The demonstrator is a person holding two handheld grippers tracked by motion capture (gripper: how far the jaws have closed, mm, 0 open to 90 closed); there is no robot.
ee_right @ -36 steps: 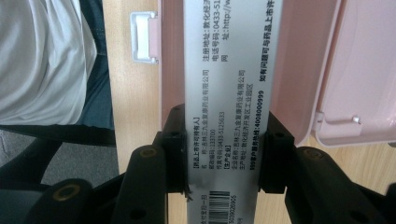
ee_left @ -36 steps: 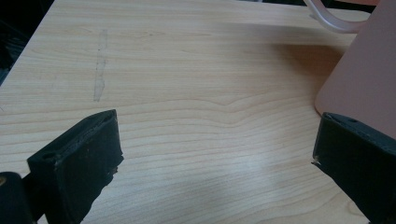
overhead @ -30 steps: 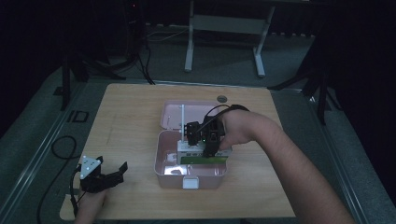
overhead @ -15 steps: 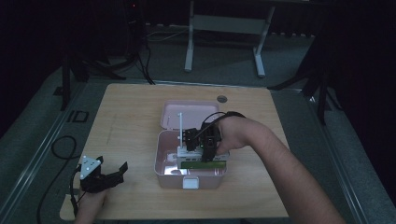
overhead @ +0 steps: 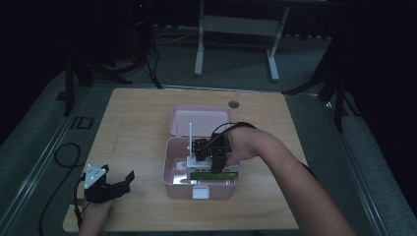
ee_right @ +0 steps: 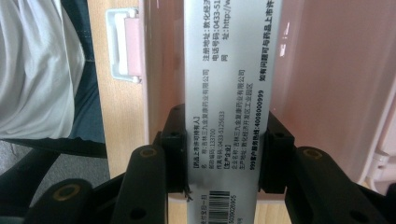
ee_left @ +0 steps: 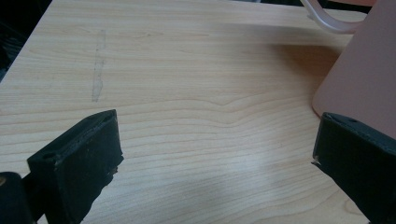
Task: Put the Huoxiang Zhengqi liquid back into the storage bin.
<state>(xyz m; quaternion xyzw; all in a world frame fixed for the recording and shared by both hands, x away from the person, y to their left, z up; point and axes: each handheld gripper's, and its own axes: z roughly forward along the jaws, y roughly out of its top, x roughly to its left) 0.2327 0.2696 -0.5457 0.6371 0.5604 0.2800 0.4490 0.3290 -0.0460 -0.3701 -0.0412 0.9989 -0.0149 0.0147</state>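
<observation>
Bare table (overhead: 137, 132) left, pink box (overhead: 172, 172) centre

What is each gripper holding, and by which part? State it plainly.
The right gripper clamps a printed carton across its two long sides near the barcode end, over the open pink box. The left gripper holds nothing; its jaws stand open over the table.

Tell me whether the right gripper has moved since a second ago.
Yes. The right gripper, shut on the printed carton, has come down toward the near wall and white latch of the pink box.
</observation>
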